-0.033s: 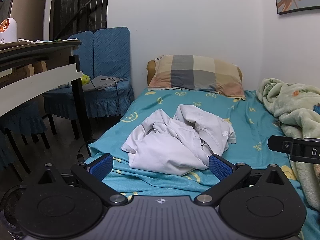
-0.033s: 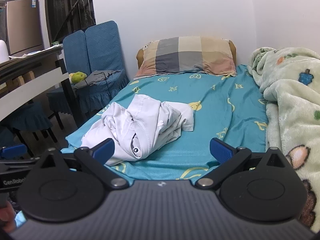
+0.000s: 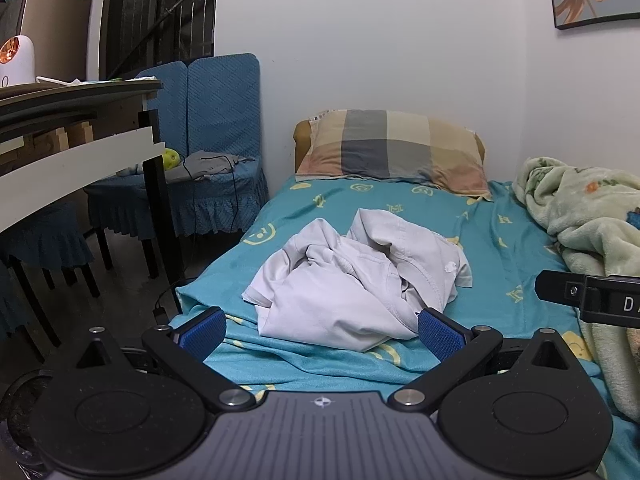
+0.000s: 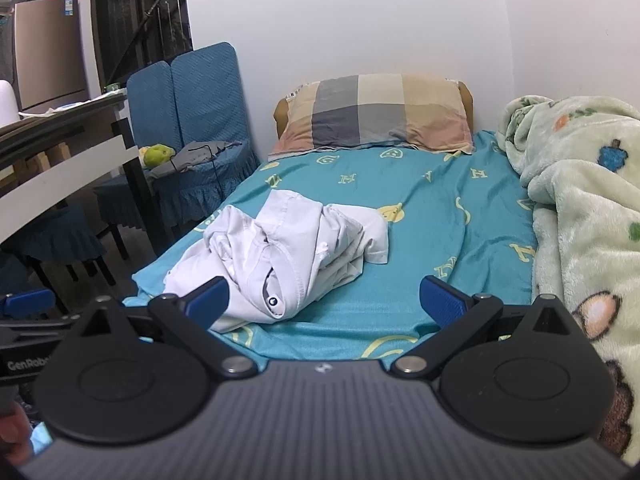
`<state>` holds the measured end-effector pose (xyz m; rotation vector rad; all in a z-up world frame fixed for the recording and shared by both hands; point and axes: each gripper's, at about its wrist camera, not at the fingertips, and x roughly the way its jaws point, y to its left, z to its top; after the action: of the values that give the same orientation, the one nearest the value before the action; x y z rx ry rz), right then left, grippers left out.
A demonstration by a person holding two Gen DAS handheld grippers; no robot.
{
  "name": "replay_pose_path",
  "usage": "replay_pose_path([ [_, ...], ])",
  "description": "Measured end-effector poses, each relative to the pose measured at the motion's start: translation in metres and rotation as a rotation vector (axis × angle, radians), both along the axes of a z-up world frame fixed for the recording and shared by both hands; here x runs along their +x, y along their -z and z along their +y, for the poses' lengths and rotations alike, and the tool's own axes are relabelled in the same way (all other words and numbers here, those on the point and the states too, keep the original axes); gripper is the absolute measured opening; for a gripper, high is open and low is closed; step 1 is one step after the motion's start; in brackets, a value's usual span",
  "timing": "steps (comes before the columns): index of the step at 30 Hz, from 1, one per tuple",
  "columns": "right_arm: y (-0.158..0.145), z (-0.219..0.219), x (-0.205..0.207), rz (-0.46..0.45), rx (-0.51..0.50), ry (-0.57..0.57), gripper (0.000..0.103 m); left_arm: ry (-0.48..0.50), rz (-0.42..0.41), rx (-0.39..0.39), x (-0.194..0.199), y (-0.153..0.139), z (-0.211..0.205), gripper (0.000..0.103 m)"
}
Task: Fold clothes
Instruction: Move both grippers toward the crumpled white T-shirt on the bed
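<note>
A teal sheet (image 3: pixel 500 264) printed with pale yellow letters and faces is seen under a plain off-white garment (image 3: pixel 352 280). The pillow (image 3: pixel 392 148) is checked in grey, beige, cream and pink. Blue covers are worn by the chairs (image 3: pixel 216 120), and the blanket (image 4: pixel 580 208) is pale green with cartoon prints.

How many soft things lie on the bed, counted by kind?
Crumpled white garment: 1
Checked pillow: 1
Pale green blanket: 1
Total: 3, all on the teal bedsheet.
</note>
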<state>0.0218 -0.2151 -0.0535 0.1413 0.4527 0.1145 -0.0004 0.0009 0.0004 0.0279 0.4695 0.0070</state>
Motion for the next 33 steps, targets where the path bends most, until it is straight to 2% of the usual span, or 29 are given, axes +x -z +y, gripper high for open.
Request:
replay_pose_path([
  [4, 0.005, -0.002, -0.001, 0.005, -0.008, 0.0, 0.103, 0.001, -0.002, -0.012, -0.001, -0.001, 0.002, 0.103],
  [11, -0.007, 0.008, 0.003, 0.011, -0.019, -0.011, 0.103, 0.004, -0.003, -0.03, -0.003, -0.004, 0.005, 0.103],
  [16, -0.016, 0.001, 0.006, 0.023, 0.013, 0.033, 0.103, -0.027, 0.004, -0.024, 0.005, -0.003, 0.007, 0.103],
  [19, -0.029, 0.005, 0.01, 0.017, -0.002, 0.015, 0.103, -0.033, 0.011, -0.027, 0.008, -0.002, 0.008, 0.103],
  [23, -0.041, 0.014, 0.017, -0.012, -0.084, -0.013, 0.103, -0.021, 0.001, -0.017, 0.006, -0.001, 0.006, 0.103],
  [28, -0.041, 0.015, 0.023, -0.06, -0.177, -0.011, 0.103, 0.016, -0.019, -0.011, 0.006, 0.001, 0.003, 0.103],
  [33, -0.033, -0.002, 0.035, -0.041, -0.125, -0.024, 0.103, 0.037, -0.009, -0.012, 0.012, 0.004, -0.001, 0.103],
])
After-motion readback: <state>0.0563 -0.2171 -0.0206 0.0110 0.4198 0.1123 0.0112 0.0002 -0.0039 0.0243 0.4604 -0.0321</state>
